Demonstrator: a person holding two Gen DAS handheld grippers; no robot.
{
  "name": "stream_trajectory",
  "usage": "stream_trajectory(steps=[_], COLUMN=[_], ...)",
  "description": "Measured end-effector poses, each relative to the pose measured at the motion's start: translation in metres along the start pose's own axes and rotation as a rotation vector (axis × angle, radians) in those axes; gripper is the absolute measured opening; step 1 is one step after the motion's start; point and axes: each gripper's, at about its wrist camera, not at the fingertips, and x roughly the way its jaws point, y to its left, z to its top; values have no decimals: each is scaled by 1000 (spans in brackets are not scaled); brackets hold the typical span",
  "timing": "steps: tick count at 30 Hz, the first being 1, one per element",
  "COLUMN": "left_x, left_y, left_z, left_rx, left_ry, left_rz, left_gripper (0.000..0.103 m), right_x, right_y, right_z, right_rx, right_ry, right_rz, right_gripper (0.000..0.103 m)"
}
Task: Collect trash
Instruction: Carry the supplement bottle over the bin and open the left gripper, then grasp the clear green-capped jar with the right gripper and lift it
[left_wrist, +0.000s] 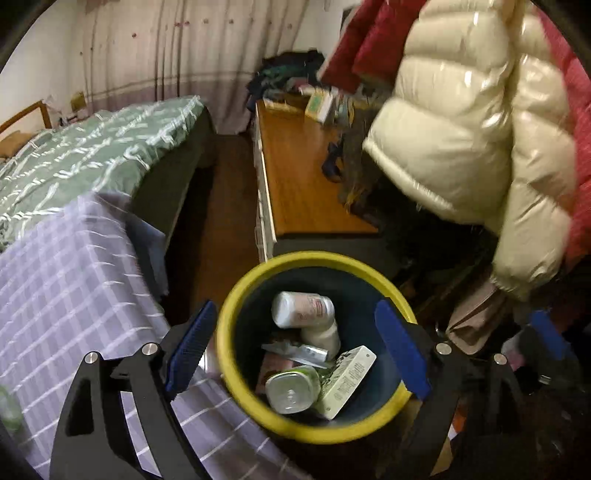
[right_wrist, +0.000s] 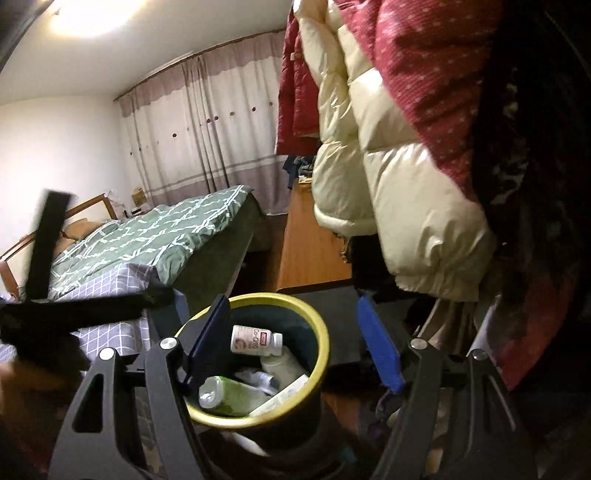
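A round trash bin with a yellow rim (left_wrist: 240, 369) stands on the floor, also in the right wrist view (right_wrist: 321, 332). It holds a white bottle (left_wrist: 301, 309), a clear green bottle (left_wrist: 291, 391), a pale carton (left_wrist: 349, 382) and a foil wrapper (left_wrist: 295, 350). My left gripper (left_wrist: 295, 354) is open and empty, its blue-padded fingers (left_wrist: 190, 350) spread on either side of the bin above it. My right gripper (right_wrist: 291, 343) is open and empty, also above the bin; its left finger (right_wrist: 207, 343) is over the rim. The right gripper's blue tip (left_wrist: 546, 332) shows at the left view's right edge.
A bed with a green quilt (left_wrist: 85, 158) and a purple checked cloth (left_wrist: 74, 288) lies left. A wooden desk (left_wrist: 299, 173) with clutter stands behind the bin. A cream puffer jacket (left_wrist: 472, 122) and red clothes (right_wrist: 417, 62) hang at the right. Curtains (right_wrist: 207, 129) close the far wall.
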Motion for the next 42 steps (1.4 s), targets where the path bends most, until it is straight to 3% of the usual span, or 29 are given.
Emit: stream_trajectory(steps=[7, 17, 24, 30, 33, 35, 38, 42], left_x=[-111, -250, -276, -273, -276, -278, -277, -274], left_y=[77, 224, 302, 341, 350, 355, 352, 349], left_z=[-35, -137, -181, -205, -213, -215, -215, -214], left_rx=[-121, -326, -397, -503, -559, -588, -598, -591], left_ry=[-148, -275, -290, -290, -298, -310, -314, -311], left_rz=[60, 409, 555, 551, 546, 531, 527, 524], left_gripper=[90, 93, 93, 94, 94, 95, 95, 96], right_x=[8, 6, 0, -4, -4, -1, 12, 38], right_y=[32, 104, 183, 267, 316, 345, 384, 422], right_z=[-8, -13, -17, -23, -35, -45, -60, -76], right_rx=[-38, -138, -226, -329, -416, -459, -534, -629], right_ry=[39, 80, 146, 221, 246, 282, 326, 363], right_rz=[70, 208, 390, 573, 618, 657, 654, 571], right_gripper=[68, 71, 73, 81, 89, 90, 90, 91])
